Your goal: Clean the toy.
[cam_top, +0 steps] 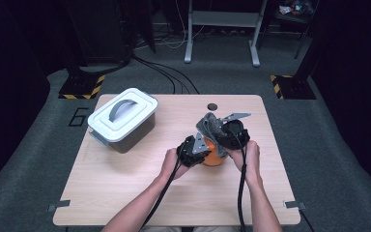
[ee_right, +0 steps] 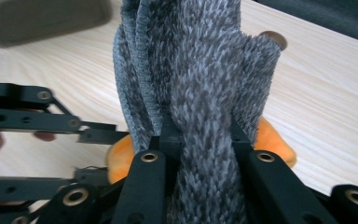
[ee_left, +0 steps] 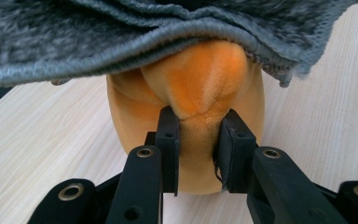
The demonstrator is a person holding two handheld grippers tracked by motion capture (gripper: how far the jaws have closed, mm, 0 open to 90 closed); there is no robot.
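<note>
Two soft things are being handled just right of the frame's centre in the high view: an orange plush toy (cam_top: 214,155) standing on the table (cam_top: 125,179) and a grey fleecy cloth (cam_top: 211,124) draped over its top. The toy is judged light and squashy, so it yields under pressure; a fold of its plush is pinched between the jaws of the left gripper (ee_left: 198,135), low in the left gripper view, which holds it down. The cloth is limp and fuzzy, likely to slip unless gathered; a bunched ridge of it is clamped in the right gripper (ee_right: 200,135), whose jaws are closed tight around the pile. A grip on a thick gathered fold would be safest for lifting it clear. Well apart, at the table's upper left, a lidded grey box (cam_top: 122,118) is seen.
</note>
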